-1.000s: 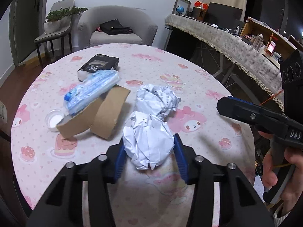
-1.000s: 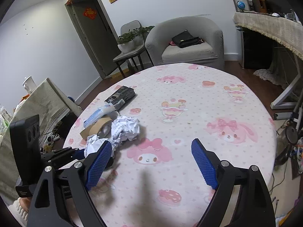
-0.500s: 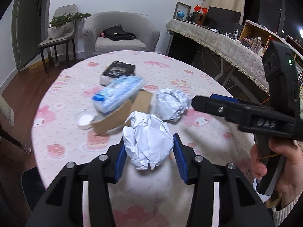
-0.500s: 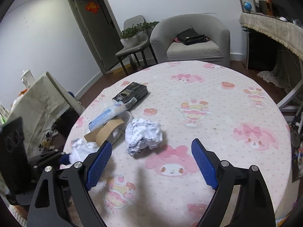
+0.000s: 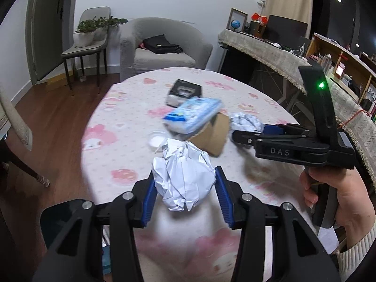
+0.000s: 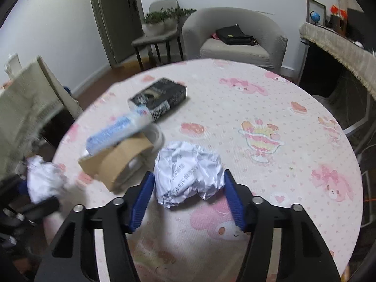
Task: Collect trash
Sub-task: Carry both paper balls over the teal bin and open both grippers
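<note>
My left gripper (image 5: 184, 189) is shut on a crumpled white paper ball (image 5: 183, 176) and holds it above the near edge of the round table (image 5: 122, 145). It also shows at the left in the right wrist view (image 6: 43, 181). My right gripper (image 6: 188, 192) has its blue pads on both sides of a second crumpled paper ball (image 6: 188, 171) that rests on the tablecloth; the pads look in contact with it. That gripper (image 5: 249, 134) shows in the left wrist view at the second ball (image 5: 245, 122).
On the table lie a brown cardboard piece (image 6: 119, 162), a blue and white packet (image 6: 117, 131), a black box (image 6: 157, 96) and a small white lid (image 5: 156, 139). A grey armchair (image 5: 159, 47) and a chair with plants (image 5: 91, 35) stand beyond.
My left gripper has lifted its paper ball and drawn back toward the table's left edge. My right gripper has moved forward and narrowed around the second paper ball.
</note>
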The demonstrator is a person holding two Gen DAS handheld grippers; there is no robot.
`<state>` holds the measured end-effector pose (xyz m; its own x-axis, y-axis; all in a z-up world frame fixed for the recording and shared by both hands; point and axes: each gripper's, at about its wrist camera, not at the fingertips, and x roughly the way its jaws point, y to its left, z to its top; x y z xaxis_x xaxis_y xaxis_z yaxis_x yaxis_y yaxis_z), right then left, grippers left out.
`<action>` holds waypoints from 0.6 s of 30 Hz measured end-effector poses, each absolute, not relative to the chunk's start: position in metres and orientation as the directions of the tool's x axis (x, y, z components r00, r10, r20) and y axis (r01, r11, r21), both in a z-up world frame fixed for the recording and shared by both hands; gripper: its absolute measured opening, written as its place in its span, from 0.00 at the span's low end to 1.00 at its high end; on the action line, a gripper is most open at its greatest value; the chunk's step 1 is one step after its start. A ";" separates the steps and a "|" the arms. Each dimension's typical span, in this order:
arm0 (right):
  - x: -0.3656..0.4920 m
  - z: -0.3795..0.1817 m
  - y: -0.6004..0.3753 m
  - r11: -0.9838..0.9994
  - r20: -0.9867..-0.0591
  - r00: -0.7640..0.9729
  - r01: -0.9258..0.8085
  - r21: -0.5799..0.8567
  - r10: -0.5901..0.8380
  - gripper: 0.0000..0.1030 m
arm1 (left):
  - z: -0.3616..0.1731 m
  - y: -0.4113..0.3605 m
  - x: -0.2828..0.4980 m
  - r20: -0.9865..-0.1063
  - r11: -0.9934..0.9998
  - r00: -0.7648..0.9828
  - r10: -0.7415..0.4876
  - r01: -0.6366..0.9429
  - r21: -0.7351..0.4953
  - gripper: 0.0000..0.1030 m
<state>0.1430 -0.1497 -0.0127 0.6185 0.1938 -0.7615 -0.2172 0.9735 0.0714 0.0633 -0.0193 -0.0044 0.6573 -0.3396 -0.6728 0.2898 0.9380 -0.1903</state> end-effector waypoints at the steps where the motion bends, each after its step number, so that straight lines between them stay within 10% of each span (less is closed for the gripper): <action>1: 0.143 -0.011 -0.148 0.976 -0.760 0.625 -0.211 0.057 0.179 0.50 | -0.004 -0.016 0.063 -0.672 0.940 0.660 -0.335 0.284 -0.189 0.48; 18: 0.124 0.039 -0.078 0.945 -0.588 0.746 -0.307 0.115 0.314 0.50 | -0.008 0.104 0.044 -0.672 0.988 0.728 -0.137 0.052 -0.145 0.48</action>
<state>0.1235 -0.0782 0.0387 0.7456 0.3138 -0.5879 -0.3070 0.9447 0.1148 0.0442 0.1039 -0.0076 0.7281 -0.1372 -0.6716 0.0520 0.9880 -0.1454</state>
